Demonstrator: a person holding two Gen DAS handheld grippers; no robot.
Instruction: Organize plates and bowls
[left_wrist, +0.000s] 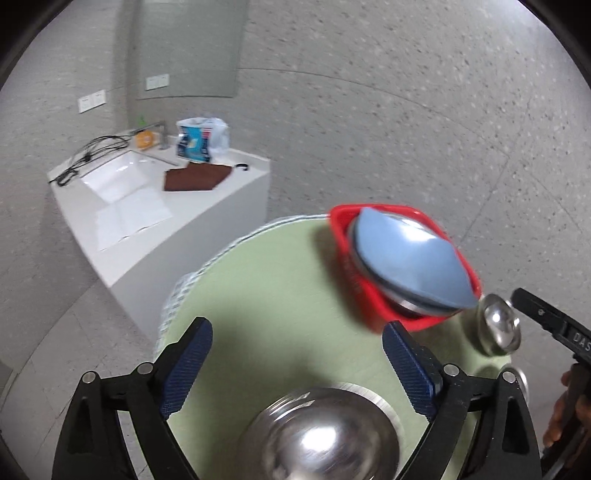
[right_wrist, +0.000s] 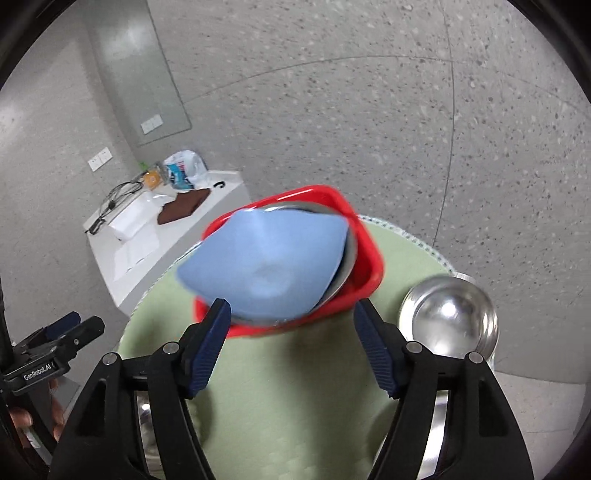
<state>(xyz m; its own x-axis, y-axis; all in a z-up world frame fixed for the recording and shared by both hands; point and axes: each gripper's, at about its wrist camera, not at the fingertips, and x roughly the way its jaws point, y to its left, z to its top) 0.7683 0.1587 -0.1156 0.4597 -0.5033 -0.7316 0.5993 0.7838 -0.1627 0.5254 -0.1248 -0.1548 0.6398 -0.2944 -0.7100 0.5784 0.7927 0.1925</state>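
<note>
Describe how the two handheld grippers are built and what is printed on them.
The left gripper and right gripper share one build: black plastic frames with triangular cut-outs, round silver pivot pins, and ribbed dark-blue finger pads. White "GenRobot.AI" lettering marks the left body; partial white "DAS" lettering marks the right.

A white block-shaped desk (left_wrist: 207, 221) stands apart on the speckled grey floor (left_wrist: 406, 110). It carries a folded brown cloth (left_wrist: 195, 177), a black cable (left_wrist: 92, 151), white paper sheets (left_wrist: 129, 218), and what may be a blue-and-white plastic bag (left_wrist: 201, 140).
</note>
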